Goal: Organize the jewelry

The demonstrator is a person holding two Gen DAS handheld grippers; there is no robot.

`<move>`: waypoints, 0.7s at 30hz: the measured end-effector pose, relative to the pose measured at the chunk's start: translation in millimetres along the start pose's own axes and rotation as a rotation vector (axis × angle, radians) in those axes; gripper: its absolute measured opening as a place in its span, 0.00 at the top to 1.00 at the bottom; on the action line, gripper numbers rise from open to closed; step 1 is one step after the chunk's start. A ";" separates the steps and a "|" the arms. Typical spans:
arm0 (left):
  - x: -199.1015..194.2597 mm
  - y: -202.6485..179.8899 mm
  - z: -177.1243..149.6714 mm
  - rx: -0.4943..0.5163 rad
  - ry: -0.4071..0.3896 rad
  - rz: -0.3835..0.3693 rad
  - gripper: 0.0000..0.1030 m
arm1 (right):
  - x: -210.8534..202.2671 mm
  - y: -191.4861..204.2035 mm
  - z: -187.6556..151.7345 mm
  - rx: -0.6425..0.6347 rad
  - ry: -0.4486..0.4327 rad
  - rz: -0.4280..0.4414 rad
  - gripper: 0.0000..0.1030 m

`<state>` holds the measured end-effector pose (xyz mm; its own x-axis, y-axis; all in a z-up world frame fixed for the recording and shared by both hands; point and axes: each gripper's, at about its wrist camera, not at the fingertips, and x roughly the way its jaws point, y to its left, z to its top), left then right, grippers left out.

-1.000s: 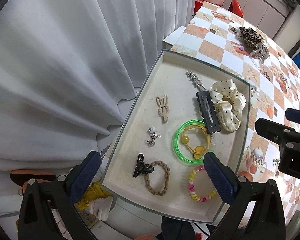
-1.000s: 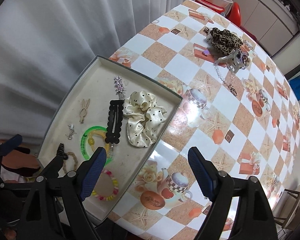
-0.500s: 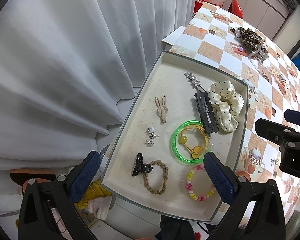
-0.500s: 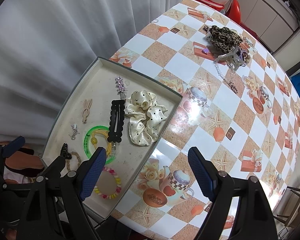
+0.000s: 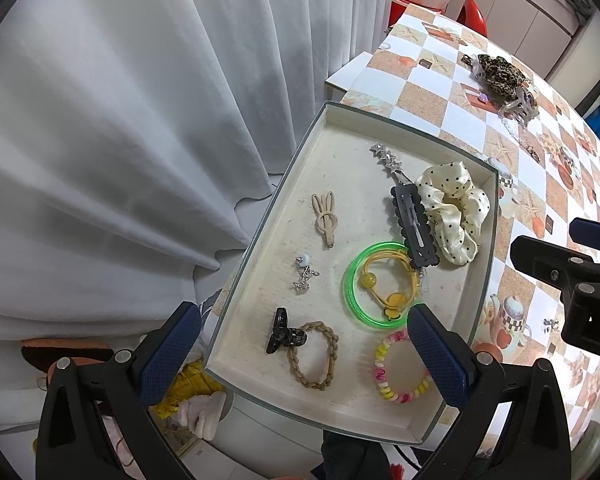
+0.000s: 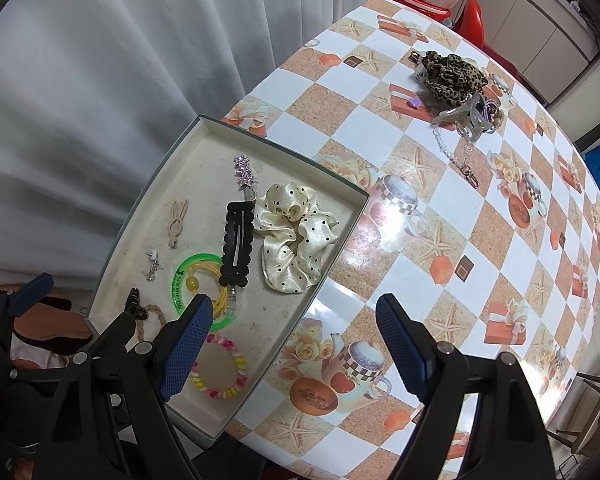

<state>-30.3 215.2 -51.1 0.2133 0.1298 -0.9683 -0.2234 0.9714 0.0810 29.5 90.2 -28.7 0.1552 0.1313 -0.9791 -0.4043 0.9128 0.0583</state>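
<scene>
One checkered table (image 6: 440, 216) carries one shallow tray (image 5: 384, 118) at its curtain-side corner. Inside lie one cream dotted scrunchie (image 5: 454, 210), one green ring (image 5: 374, 284), one bead bracelet (image 5: 400, 366), one braided tie (image 5: 314, 354) and one black clip (image 5: 414, 224), its long axis running toward the tray's far edge. Left gripper (image 5: 304, 354) and right gripper (image 6: 294, 346) hover with jaws spread wide, holding nothing.
</scene>
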 end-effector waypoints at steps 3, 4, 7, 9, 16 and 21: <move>0.5 -0.3 -0.1 0.000 0.001 0.001 0.00 | 0.2 -0.8 0.1 0.000 0.000 0.000 0.17; 0.7 -0.5 -0.1 0.000 0.001 0.001 0.00 | 0.5 -1.2 0.4 0.001 0.000 0.001 0.17; 0.9 -0.8 -0.3 0.001 0.003 0.003 0.00 | 0.4 -1.1 0.5 0.001 0.000 0.001 0.17; 0.7 -0.5 -0.4 0.001 0.003 0.003 0.00 | -0.4 0.3 0.1 0.002 0.000 0.002 0.17; 0.8 -0.7 -0.6 0.003 0.002 0.005 0.00 | -0.2 -1.4 0.4 0.001 0.000 0.002 0.17; 0.4 -1.0 -1.4 0.002 0.001 0.005 0.00 | -1.2 -0.4 -0.1 0.003 -0.001 0.000 0.17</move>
<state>-31.4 214.1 -51.8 0.2112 0.1347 -0.9681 -0.2229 0.9710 0.0865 29.4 89.7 -27.6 0.1560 0.1315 -0.9790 -0.4019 0.9138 0.0587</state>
